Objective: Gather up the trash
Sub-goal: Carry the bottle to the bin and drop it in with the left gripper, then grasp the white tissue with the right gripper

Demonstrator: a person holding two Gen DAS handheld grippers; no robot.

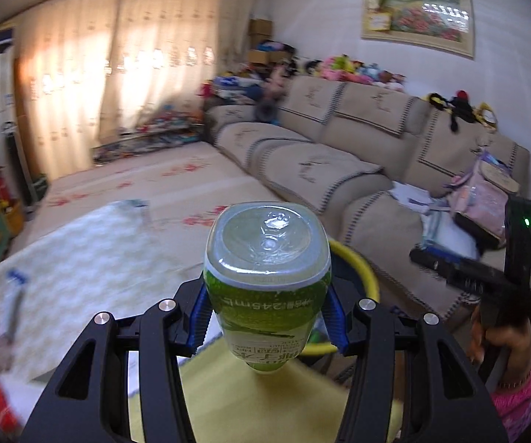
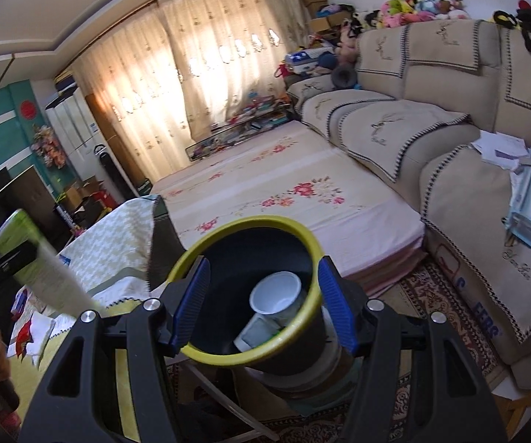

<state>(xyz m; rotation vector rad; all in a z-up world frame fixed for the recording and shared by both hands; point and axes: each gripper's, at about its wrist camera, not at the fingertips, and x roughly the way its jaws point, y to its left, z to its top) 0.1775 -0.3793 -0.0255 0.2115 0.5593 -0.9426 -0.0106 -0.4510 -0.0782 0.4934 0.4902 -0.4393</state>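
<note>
- Right wrist view: the bin (image 2: 304,236), black with a yellow-green rim, is the largest task thing and sits straight ahead of the right claw (image 2: 263,302), tilted so its mouth faces the camera. The blue pads (image 2: 335,302) bracket the rim on both sides; whether they actually pinch it I cannot tell — the gap looks wide and the contact point is hidden.
- Inside the bin lies a white paper cup (image 2: 276,291) on its side, with something pale under it that is too unclear to name.
- Left wrist view: the left claw (image 1: 265,319) is clenched on a small plastic bottle (image 1: 267,254), base pointing away from the camera, pads on the green label at mid-body.
- The bottle looks empty — clear base, green printed sleeve, rounded-square section. I judge it light, thin-walled and easily dented, somewhat slick on the sleeve; the mid-body grip across the flatter sides suits it.
- The bin's yellow rim shows just behind and below the bottle, near the left claw.
</note>
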